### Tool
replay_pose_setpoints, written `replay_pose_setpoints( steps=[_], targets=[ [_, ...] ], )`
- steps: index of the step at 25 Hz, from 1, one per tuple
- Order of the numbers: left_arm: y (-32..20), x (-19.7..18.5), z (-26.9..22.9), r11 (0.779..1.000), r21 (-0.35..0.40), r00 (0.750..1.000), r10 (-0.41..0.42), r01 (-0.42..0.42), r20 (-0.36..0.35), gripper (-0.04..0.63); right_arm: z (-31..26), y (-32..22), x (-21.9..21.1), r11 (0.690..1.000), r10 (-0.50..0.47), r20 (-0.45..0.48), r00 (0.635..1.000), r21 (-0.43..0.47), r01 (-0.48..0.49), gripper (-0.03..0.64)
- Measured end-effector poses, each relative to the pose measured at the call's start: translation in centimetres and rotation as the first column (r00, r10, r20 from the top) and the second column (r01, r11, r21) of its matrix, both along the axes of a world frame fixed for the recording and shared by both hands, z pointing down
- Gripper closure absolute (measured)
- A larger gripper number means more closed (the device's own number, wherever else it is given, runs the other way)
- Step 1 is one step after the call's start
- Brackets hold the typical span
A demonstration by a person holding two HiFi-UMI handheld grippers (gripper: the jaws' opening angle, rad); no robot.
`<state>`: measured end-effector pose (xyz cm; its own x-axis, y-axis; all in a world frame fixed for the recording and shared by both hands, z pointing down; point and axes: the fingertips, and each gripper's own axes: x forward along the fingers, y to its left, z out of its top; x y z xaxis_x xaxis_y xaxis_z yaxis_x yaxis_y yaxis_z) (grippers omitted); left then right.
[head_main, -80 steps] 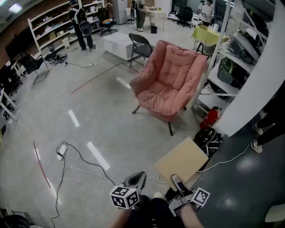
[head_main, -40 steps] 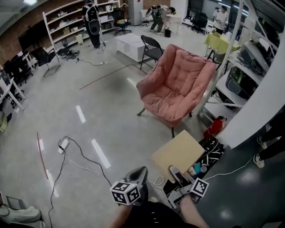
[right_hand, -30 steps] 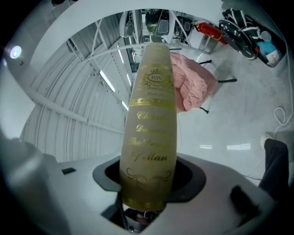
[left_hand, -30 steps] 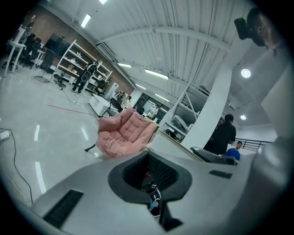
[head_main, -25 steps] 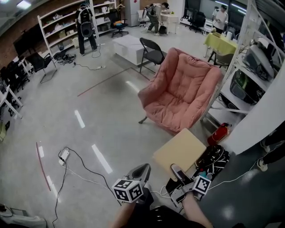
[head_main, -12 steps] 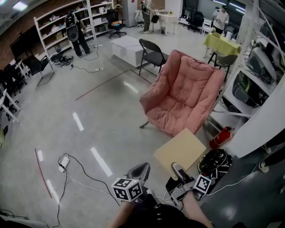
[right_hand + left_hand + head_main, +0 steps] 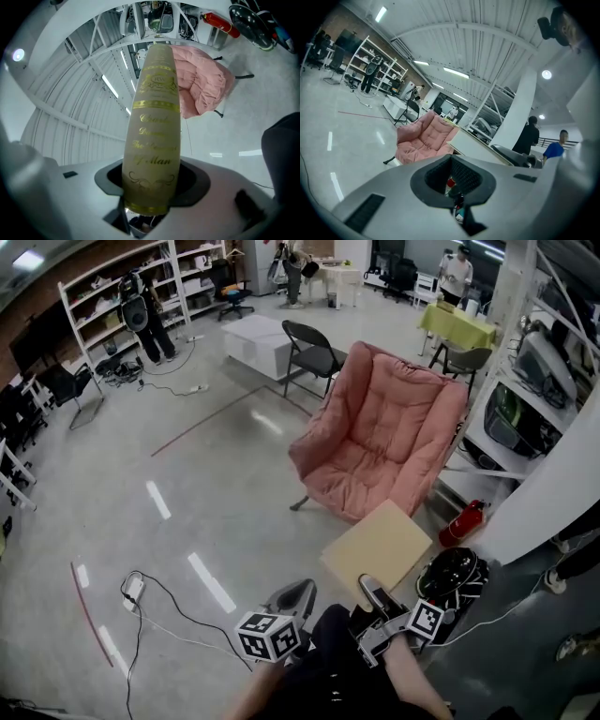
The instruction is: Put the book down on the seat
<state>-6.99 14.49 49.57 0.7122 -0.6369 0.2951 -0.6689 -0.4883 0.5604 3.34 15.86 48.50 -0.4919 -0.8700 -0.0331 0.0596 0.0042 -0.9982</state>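
While the right gripper (image 7: 371,593) clamps the tan book (image 7: 380,549) at its gold-lettered spine, the book is in the air near the pink armchair (image 7: 375,442) — not on its seat. The left gripper (image 7: 292,596) is closed on nothing.

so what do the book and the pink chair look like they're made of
Book: tan matte cover, likely cloth or paper over board, with shiny gilt lettering stamped on the spine. Pink chair: soft quilted fabric, puffy and tufted; thin dark legs, probably metal.
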Motion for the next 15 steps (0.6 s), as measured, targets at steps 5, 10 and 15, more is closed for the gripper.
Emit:
replay_pose_setpoints(
  steps=[5, 10, 15],
  targets=[
    [-0.5, -0.6, 0.1, 1.0, -0.011, 1.0, -0.001, 0.001, 0.003, 0.586, -0.2, -0.6, -0.4, 1.0, 0.001, 0.013, 1.0, -0.003, -0.001, 0.391],
    [-2.3, -0.9, 0.8, 1.0, -0.017, 1.0, -0.008, 0.008, 0.005, 0.586, 0.4, -2.6, -0.6, 1.0, -0.003, 0.019, 1.0, -0.001, 0.003, 0.391],
    [-4.9, -0.7, 0.8, 1.0, -0.016, 1.0, -0.014, 0.014, 0.002, 0.586, 0.7, -4.6, -0.9, 1.0, -0.021, 0.012, 1.0, -0.014, 0.022, 0.391]
  ],
)
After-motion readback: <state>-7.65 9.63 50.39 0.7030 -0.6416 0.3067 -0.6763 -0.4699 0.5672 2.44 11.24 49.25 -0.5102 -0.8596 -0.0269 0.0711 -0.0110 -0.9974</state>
